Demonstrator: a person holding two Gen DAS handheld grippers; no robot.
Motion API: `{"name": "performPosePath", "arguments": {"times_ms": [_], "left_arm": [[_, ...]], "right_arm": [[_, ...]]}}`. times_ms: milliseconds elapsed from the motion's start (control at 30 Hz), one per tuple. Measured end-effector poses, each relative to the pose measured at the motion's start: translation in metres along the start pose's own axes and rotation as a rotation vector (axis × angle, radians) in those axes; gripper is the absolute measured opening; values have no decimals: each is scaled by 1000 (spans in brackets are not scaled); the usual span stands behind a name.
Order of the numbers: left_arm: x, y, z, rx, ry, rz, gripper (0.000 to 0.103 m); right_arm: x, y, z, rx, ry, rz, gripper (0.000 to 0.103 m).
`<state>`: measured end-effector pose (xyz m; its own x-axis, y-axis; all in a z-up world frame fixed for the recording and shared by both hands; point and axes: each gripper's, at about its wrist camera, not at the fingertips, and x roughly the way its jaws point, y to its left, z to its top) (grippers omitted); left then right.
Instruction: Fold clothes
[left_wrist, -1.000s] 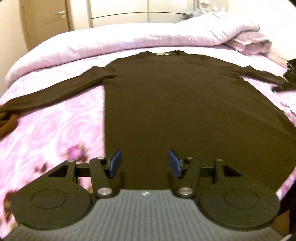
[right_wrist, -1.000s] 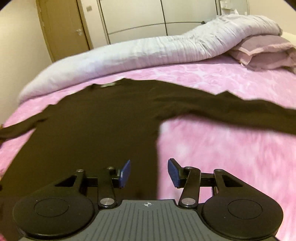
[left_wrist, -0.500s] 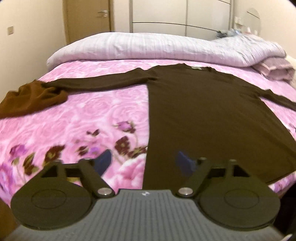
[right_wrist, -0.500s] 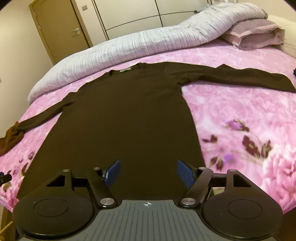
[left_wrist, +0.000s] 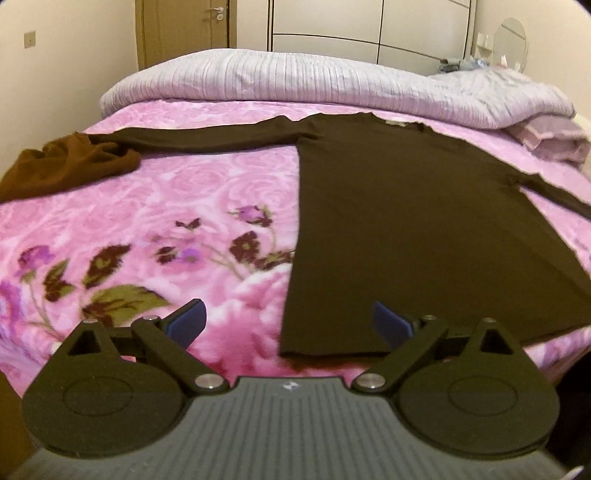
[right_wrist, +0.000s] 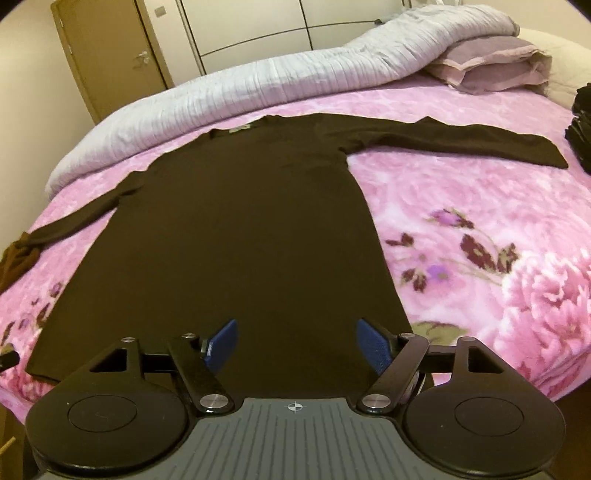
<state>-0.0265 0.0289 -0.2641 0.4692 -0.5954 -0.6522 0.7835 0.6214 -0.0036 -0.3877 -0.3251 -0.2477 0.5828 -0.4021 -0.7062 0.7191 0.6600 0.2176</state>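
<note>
A dark brown long-sleeved top (left_wrist: 424, 221) lies flat and spread out on the pink floral bedspread (left_wrist: 166, 206), sleeves out to both sides, neck label at the far end. It also shows in the right wrist view (right_wrist: 240, 229). My left gripper (left_wrist: 290, 321) is open and empty, above the hem's left corner near the bed's front edge. My right gripper (right_wrist: 295, 345) is open and empty, above the right half of the hem.
A crumpled rust-brown garment (left_wrist: 62, 166) lies at the left edge of the bed by the left cuff. A rolled lilac duvet (right_wrist: 258, 85) and pillows (right_wrist: 491, 62) line the far side. A dark stack of clothes (right_wrist: 581, 122) sits at far right.
Both grippers have pulled back toward the front edge of the bed and their jaws have opened wider. The left gripper has also shifted left. The top has not moved.
</note>
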Motion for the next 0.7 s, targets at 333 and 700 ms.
{"name": "performPosePath", "arguments": {"times_ms": [333, 700], "left_arm": [[4, -8, 3, 12, 6, -13, 95], [9, 3, 11, -6, -5, -18, 95]], "right_arm": [[1, 13, 4, -64, -10, -52, 75], [6, 24, 2, -160, -6, -79, 76]]}}
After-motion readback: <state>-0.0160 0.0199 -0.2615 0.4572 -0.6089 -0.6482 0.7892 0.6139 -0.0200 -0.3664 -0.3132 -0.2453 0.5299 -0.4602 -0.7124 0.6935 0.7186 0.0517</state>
